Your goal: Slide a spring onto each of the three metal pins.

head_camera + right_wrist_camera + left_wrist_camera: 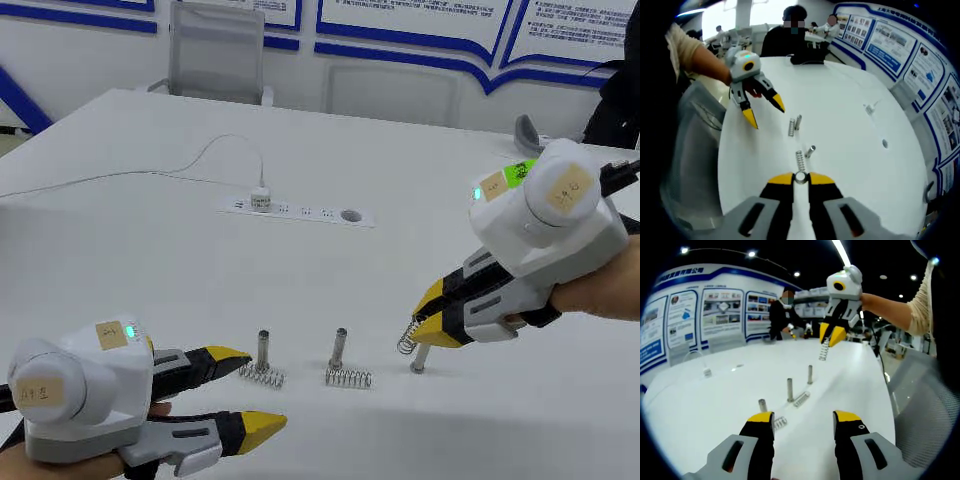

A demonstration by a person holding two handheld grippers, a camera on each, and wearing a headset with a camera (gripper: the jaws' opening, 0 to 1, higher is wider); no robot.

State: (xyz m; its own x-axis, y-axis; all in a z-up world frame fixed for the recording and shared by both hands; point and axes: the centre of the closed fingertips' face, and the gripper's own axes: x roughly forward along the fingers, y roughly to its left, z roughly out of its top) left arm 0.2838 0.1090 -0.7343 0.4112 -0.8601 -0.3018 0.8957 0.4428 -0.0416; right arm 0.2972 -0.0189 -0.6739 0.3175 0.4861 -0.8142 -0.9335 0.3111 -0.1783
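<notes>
White bench: left gripper is held wide open at the front-left corner; right gripper is clamped on a spring beside the right pin. Left pin and middle pin are stood near the front edge, left spring and middle spring laid at their feet.

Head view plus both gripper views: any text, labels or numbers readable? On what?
None reads clearly.
Tan stickers on the left gripper: handwriting, too blurred.
Tan sticker on the right gripper: handwriting, too small.
Green label on the right gripper: blurred.
Wall posters: print too small.
Blue wall banner: characters blurred.
</notes>
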